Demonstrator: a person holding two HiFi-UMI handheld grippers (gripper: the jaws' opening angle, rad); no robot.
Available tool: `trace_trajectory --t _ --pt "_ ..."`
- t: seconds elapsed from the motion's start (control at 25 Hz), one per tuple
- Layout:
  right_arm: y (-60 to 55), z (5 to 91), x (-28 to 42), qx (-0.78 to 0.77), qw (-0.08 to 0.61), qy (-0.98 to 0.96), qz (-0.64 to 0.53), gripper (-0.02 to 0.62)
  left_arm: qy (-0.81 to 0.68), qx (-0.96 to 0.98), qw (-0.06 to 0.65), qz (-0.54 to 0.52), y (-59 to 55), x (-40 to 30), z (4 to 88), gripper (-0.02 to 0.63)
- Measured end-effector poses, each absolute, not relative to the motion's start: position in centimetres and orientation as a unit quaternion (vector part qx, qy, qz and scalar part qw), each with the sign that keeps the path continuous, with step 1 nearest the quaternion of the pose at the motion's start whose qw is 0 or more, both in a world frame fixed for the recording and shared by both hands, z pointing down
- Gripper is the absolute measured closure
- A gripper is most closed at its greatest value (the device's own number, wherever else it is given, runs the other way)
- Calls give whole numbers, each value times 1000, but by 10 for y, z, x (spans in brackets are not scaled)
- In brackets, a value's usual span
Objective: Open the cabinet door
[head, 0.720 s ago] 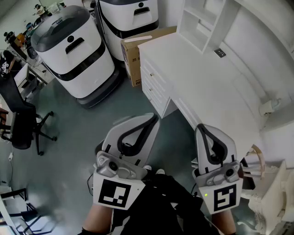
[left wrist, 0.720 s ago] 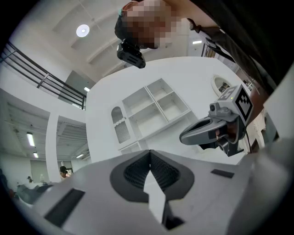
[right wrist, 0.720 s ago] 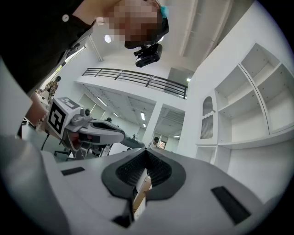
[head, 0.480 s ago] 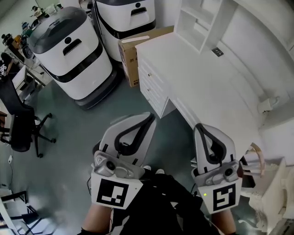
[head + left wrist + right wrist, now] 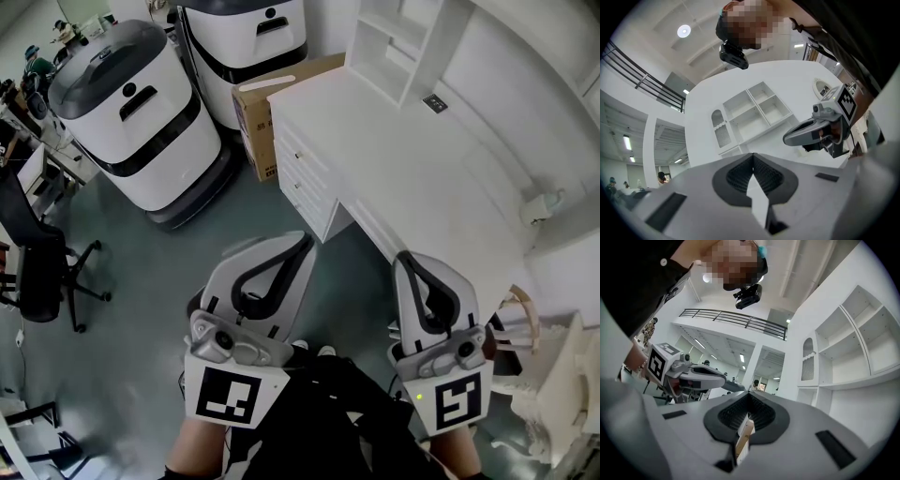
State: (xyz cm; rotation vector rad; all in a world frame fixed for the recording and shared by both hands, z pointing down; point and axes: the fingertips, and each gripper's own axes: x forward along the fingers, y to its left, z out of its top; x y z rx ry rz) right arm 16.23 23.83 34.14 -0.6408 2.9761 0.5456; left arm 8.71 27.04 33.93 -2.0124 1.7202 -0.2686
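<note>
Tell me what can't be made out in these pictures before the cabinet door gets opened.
- Arched door, left gripper view: too small to show a handle or which side is hinged.
- Shelf unit, head view: its top is cut off by the upper edge.
- Cardboard box, head view: partly hidden behind the desk, and its print is too small to read.

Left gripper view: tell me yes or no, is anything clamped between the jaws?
No, the left gripper has its jaws closed tip to tip with nothing between them.
</note>
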Motion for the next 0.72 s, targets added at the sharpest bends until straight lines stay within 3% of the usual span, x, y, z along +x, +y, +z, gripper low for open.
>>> trace_trajectory --t 0.72 --pt "252 339 144 -241 15 952 188 595 606 -752 247 -77 279 67 338 606"
